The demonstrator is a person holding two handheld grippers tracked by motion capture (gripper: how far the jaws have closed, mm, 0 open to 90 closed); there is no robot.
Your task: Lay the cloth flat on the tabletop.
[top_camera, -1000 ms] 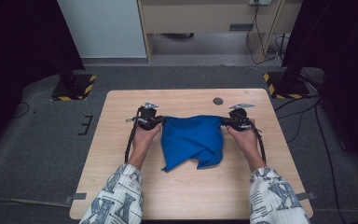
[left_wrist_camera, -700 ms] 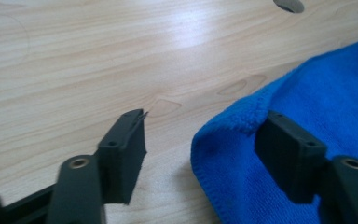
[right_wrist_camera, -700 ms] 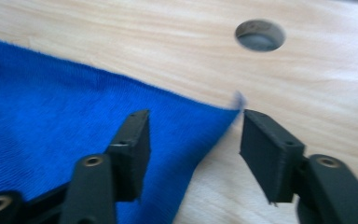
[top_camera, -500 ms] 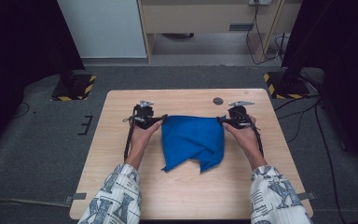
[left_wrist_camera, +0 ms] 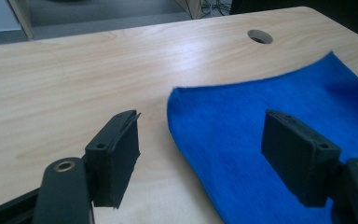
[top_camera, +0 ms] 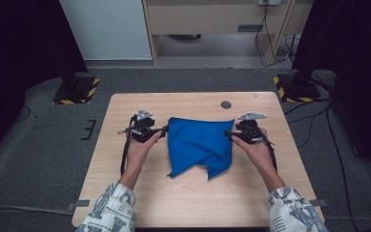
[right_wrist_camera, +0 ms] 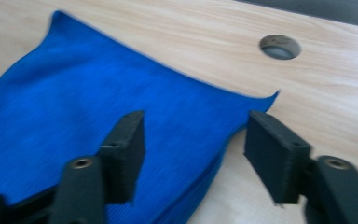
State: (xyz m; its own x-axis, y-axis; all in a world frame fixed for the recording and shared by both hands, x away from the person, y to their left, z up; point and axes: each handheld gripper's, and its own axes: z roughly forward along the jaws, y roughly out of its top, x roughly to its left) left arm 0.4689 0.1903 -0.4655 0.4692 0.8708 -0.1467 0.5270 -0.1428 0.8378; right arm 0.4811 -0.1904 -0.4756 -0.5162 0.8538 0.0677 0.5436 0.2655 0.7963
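A blue cloth (top_camera: pixel 200 145) lies folded on the wooden table (top_camera: pixel 125 111), its far edge stretched flat and its near edge uneven. My left gripper (top_camera: pixel 162 131) sits just off the cloth's far left corner. Its jaws have just been opening and stand open over the cloth's (left_wrist_camera: pixel 242 107) edge, pressing nothing (left_wrist_camera: pixel 200 154). My right gripper (top_camera: pixel 233 135) is at the far right corner. Its jaws opened and have just been closing a little; they are open (right_wrist_camera: pixel 193 149) above the cloth (right_wrist_camera: pixel 74 93), not touching it.
A round cable hole (top_camera: pixel 226 104) lies in the table beyond the cloth, also seen as a hole (left_wrist_camera: pixel 260 36) in the left gripper view and a hole (right_wrist_camera: pixel 279 46) in the right. Black stands with striped bases (top_camera: pixel 77 92) flank the table on the floor.
Both grippers have let go of the cloth's far corners and opened. Both hands drew back a little toward the person, the left also outward, and the cloth's far edge now rests on the table.
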